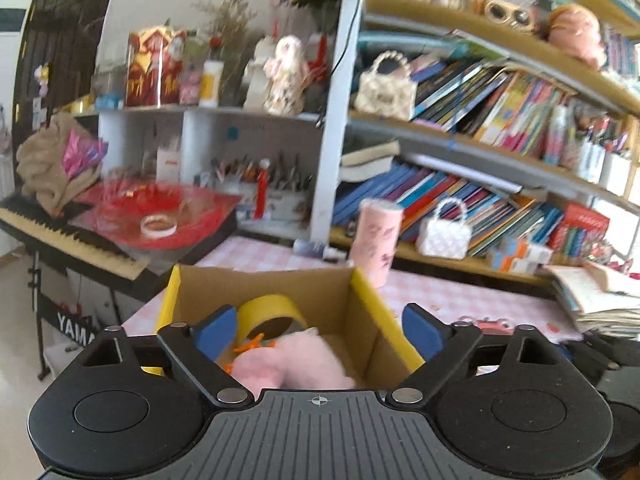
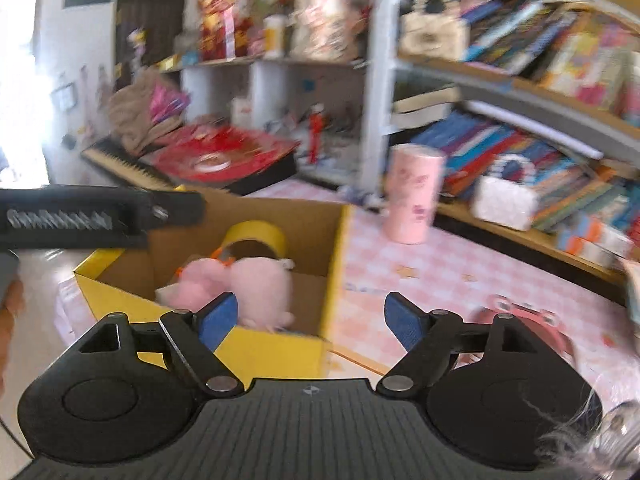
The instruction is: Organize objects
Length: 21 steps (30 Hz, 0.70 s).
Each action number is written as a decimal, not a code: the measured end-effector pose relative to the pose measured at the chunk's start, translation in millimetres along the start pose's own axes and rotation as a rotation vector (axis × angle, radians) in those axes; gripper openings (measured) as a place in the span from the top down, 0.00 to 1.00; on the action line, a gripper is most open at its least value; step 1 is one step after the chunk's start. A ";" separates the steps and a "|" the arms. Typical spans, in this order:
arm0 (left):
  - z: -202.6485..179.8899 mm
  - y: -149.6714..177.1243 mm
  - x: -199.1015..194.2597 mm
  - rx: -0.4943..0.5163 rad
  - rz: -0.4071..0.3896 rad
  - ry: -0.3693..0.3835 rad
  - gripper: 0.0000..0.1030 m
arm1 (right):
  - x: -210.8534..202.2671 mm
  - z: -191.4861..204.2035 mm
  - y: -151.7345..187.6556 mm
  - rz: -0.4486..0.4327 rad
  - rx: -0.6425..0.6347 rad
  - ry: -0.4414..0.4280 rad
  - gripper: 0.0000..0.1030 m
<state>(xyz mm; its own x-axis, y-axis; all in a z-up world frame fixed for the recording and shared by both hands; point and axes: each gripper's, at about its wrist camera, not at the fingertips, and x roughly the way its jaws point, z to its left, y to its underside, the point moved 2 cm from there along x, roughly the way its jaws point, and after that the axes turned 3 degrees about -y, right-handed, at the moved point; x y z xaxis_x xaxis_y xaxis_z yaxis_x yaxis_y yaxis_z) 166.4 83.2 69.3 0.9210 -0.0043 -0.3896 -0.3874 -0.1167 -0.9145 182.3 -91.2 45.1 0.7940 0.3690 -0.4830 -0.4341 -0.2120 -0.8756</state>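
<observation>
A cardboard box (image 1: pixel 362 312) with yellow outer sides (image 2: pixel 260 354) stands on the pink checked table (image 2: pixel 420 264). In it lie a pink plush toy (image 1: pixel 288 360) (image 2: pixel 248 280) with orange trim and, behind that, a roll of yellow tape (image 1: pixel 272 308) (image 2: pixel 256 232). My left gripper (image 1: pixel 320 328) hangs open just above the box's near side. The plush is below and between its blue pads, not pressed by them. My right gripper (image 2: pixel 312 312) is open at the box's near right corner, with nothing held.
A tall pink cup (image 1: pixel 378 236) (image 2: pixel 414 196) stands on the table behind the box. A pink and red toy (image 2: pixel 528 320) lies to the right. Crowded bookshelves (image 1: pixel 480 120) line the back, and a keyboard (image 1: pixel 68 236) with red items stands at the left. The left tool's black housing (image 2: pixel 100 216) juts over the box.
</observation>
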 end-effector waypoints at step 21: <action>-49.6 105.5 -74.5 0.163 0.174 0.032 0.05 | -128.6 -7.9 119.6 0.079 0.284 0.473 0.09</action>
<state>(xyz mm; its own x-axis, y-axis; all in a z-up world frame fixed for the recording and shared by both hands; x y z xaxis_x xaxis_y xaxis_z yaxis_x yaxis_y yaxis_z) 58.9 22.0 7.3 0.8396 -0.0418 -0.5417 -0.5396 0.0508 -0.8404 31.6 -171.2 2.6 0.8307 -0.0987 -0.5479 -0.5453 0.0540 -0.8365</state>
